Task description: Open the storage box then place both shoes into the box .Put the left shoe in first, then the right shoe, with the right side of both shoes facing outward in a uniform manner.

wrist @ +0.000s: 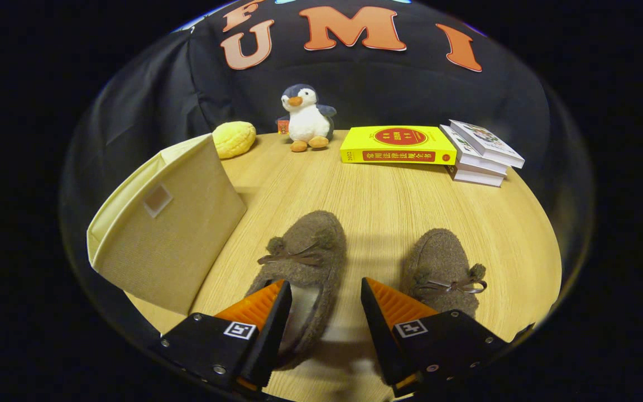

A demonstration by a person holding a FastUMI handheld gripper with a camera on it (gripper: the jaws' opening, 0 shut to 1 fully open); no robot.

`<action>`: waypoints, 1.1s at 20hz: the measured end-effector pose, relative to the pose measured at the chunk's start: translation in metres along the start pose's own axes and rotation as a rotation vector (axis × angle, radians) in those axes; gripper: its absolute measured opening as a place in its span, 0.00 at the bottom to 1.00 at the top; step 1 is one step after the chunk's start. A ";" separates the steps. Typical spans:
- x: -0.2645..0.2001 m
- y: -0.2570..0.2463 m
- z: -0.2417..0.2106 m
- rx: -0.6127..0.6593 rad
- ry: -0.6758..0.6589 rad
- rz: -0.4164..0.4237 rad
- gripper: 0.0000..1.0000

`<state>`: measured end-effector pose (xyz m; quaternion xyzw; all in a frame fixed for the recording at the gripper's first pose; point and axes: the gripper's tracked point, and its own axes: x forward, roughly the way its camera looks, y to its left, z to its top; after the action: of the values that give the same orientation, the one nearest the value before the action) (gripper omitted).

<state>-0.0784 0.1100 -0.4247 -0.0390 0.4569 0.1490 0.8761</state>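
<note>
The gripper (321, 293) hangs low over the wooden table (388, 195) with its fingers spread apart, straddling the right side wall of the left shoe (305, 262) without pressing on it. The right shoe (444, 268) lies just beyond the right finger, apart from the left shoe. The storage box (171, 234) stands left of the left shoe; beyond the shoe sit a plush penguin (306, 118), a yellow book (397, 145) and stacked books (480, 153).

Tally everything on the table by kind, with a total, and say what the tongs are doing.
Slippers: 2
Storage box: 1
Plush penguin: 1
Yellow plush: 1
Books: 4, one yellow, three stacked
Total: 9
Tongs: open, straddling one side of the nearer slipper.
</note>
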 end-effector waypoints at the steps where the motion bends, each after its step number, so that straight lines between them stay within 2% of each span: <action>1: 0.005 0.000 -0.001 -0.005 0.001 -0.007 0.73; 3: 0.015 -0.001 -0.002 -0.024 -0.003 -0.022 0.64; 6: 0.024 0.001 -0.005 -0.046 -0.013 -0.044 0.43; 10: 0.029 0.003 -0.006 -0.005 -0.005 -0.048 0.23; 12: 0.027 0.005 -0.009 0.066 0.038 -0.037 0.13; 14: 0.021 0.007 -0.005 0.136 0.057 -0.027 0.07; 17: 0.005 0.008 0.011 0.091 0.034 -0.060 0.05; 22: -0.030 0.030 0.051 0.090 -0.016 -0.044 0.05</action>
<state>-0.0637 0.1421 -0.3689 -0.0084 0.4553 0.1094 0.8835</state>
